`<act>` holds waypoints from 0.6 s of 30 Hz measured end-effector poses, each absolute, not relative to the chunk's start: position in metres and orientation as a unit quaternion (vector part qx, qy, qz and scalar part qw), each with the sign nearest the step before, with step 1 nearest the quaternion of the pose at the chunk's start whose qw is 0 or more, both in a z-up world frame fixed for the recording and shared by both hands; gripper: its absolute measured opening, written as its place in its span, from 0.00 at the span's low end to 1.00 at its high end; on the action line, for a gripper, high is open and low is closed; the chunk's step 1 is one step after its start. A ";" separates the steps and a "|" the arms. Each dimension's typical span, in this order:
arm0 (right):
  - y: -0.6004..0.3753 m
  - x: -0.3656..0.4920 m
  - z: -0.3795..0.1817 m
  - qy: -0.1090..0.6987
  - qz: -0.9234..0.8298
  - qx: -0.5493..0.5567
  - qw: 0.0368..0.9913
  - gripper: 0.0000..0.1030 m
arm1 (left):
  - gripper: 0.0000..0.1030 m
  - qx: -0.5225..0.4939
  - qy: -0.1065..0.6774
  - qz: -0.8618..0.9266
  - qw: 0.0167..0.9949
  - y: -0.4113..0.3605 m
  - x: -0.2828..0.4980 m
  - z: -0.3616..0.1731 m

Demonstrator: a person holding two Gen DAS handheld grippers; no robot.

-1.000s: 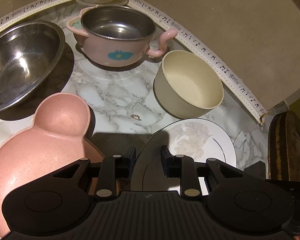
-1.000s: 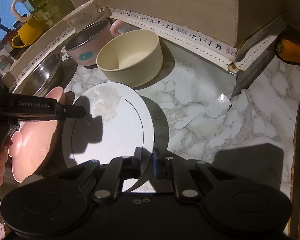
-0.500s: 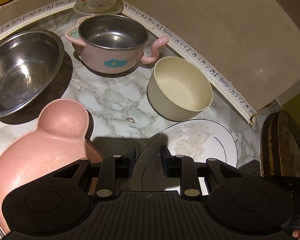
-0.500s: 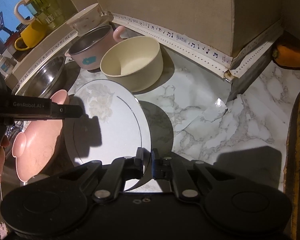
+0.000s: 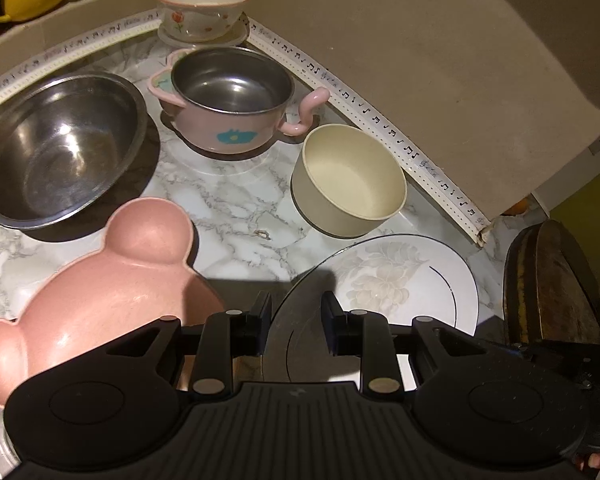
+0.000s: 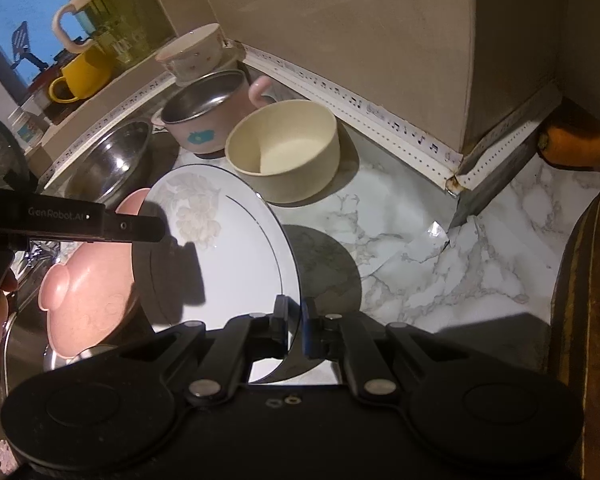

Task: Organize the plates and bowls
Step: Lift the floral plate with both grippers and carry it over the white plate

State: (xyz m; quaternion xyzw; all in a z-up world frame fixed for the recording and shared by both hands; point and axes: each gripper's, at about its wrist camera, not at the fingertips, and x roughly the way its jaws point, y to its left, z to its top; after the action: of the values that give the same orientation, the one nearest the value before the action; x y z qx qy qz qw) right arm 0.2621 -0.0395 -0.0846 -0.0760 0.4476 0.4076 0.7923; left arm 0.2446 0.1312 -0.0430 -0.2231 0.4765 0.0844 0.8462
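Tongs in my right hand (image 6: pixel 295 330) pinched the round white flowered plate (image 6: pixel 236 248) by its rim. My left tongs (image 5: pixel 295 322) stood a little apart around its other edge, but I could not tell if they squeezed it.

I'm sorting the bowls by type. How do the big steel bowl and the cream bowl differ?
The steel bowl is shiny bare metal; the cream bowl is matte and pale. The steel bowl is wider with sloping, rounded sides; the cream bowl is narrower with steep, almost straight walls. The steel bowl sits at the left of the marble counter, the cream bowl near the trimmed wall edge on the right. Both stand upright and empty.
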 end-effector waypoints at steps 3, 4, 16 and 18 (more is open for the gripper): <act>-0.040 0.256 -0.074 0.443 0.412 -0.079 0.792 0.07 | 0.25 -0.225 0.477 0.085 0.846 0.133 0.235 -0.036; -0.040 0.254 -0.072 0.441 0.414 -0.079 0.792 0.07 | 0.25 -0.226 0.477 0.086 0.845 0.134 0.231 -0.034; -0.034 0.216 -0.062 0.446 0.442 -0.095 0.773 0.07 | 0.25 -0.231 0.494 0.114 0.830 0.138 0.172 -0.029; -0.034 0.208 -0.063 0.447 0.447 -0.098 0.769 0.07 | 0.25 -0.236 0.499 0.118 0.825 0.140 0.160 -0.034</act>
State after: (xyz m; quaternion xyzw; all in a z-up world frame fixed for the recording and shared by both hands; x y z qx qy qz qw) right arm 0.2079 -0.0336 -0.0630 -0.0980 0.4466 0.4466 0.7691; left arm 0.1601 0.1396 -0.0335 -0.2363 0.4991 0.1184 0.8253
